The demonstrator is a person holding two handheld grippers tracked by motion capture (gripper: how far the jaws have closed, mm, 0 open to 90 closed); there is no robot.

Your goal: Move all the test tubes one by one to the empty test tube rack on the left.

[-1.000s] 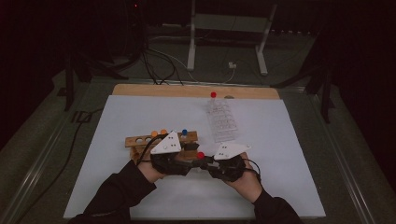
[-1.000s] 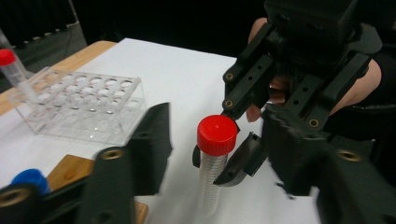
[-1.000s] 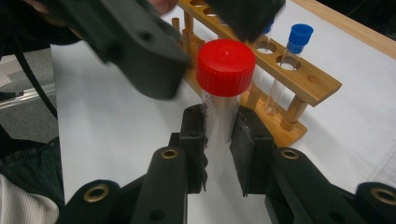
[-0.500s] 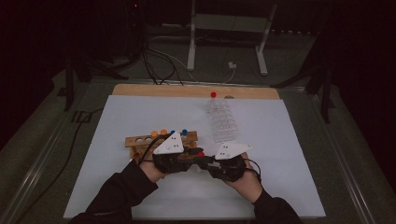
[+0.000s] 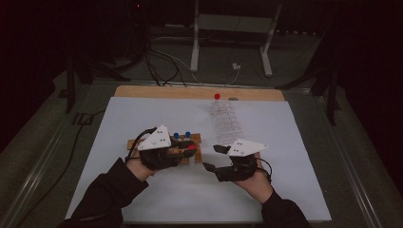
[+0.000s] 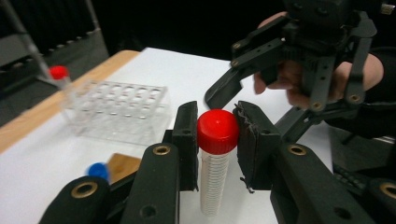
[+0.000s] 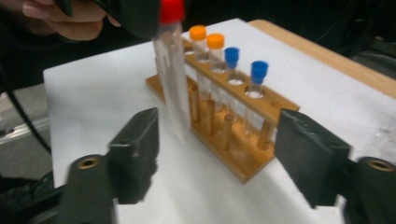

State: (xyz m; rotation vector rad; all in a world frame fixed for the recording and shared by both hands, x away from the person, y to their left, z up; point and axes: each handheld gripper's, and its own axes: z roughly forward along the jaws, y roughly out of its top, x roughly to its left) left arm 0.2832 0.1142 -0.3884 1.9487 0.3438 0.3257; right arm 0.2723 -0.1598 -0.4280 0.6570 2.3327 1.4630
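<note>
A clear tube with a red cap (image 6: 217, 131) stands upright between the jaws of my left gripper (image 6: 215, 140), which is shut on it just below the cap. From the high view the left gripper (image 5: 186, 150) sits over the wooden rack (image 5: 196, 140), with the red cap (image 5: 192, 147) at its tip. My right gripper (image 5: 214, 157) is open a short way to the right, with nothing between its fingers. In the right gripper view the held tube (image 7: 172, 74) hangs in front of the wooden rack (image 7: 233, 154), beyond the wide-open right gripper (image 7: 223, 156).
The wooden rack holds two orange-capped tubes (image 7: 207, 39) and two blue-capped tubes (image 7: 246, 63). A clear plastic rack (image 5: 226, 122) lies farther back with one red-capped tube (image 5: 217, 97) at its far end. A white mat (image 5: 294, 152) covers the table.
The left gripper has drawn slightly left and back with the red-capped tube. The two grippers, close together before, now stand apart, and the right one shows open jaws.
</note>
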